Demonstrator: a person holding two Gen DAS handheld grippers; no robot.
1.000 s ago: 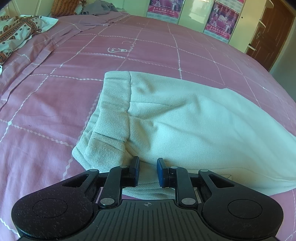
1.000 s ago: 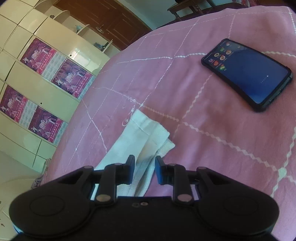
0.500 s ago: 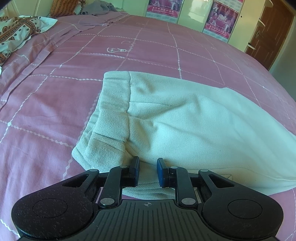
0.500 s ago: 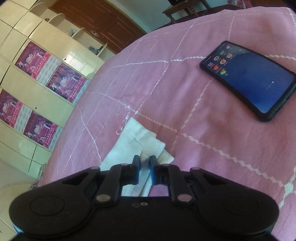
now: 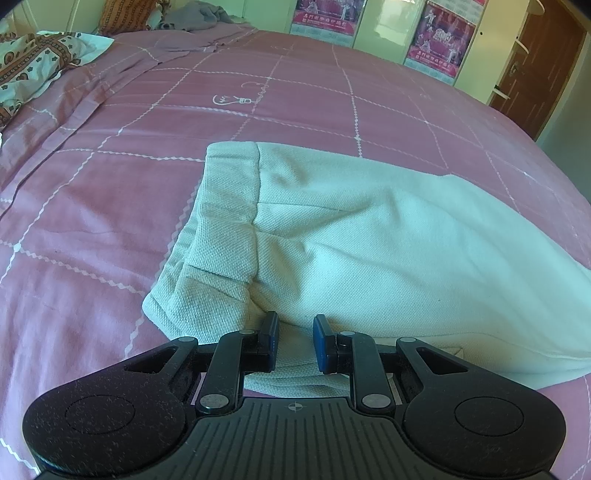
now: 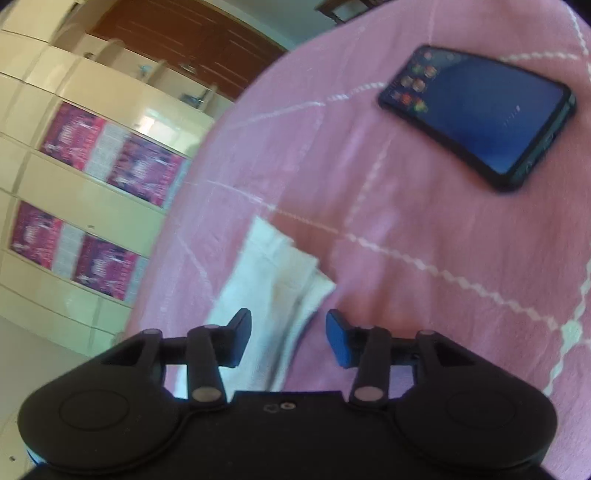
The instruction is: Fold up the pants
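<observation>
Cream pants (image 5: pixel 351 240) lie folded lengthwise on the pink bedspread (image 5: pixel 110 221), waistband to the left. My left gripper (image 5: pixel 294 341) is open, its fingers straddling the near edge of the waist end. In the right wrist view the pants' leg end (image 6: pixel 280 273) lies on the bed. My right gripper (image 6: pixel 288 338) is open wide, just over that leg end. The view is blurred.
A dark phone (image 6: pixel 480 110) lies on the bed to the right of the leg end. A patterned pillow (image 5: pixel 33 70) and grey clothes (image 5: pixel 199 18) lie at the head of the bed. Cupboards with pink posters (image 6: pixel 110 166) stand beyond the bed's edge.
My right gripper closed to a narrow gap over the leg end half a second ago, and has now opened wide and shifted. The left gripper has stayed put and open.
</observation>
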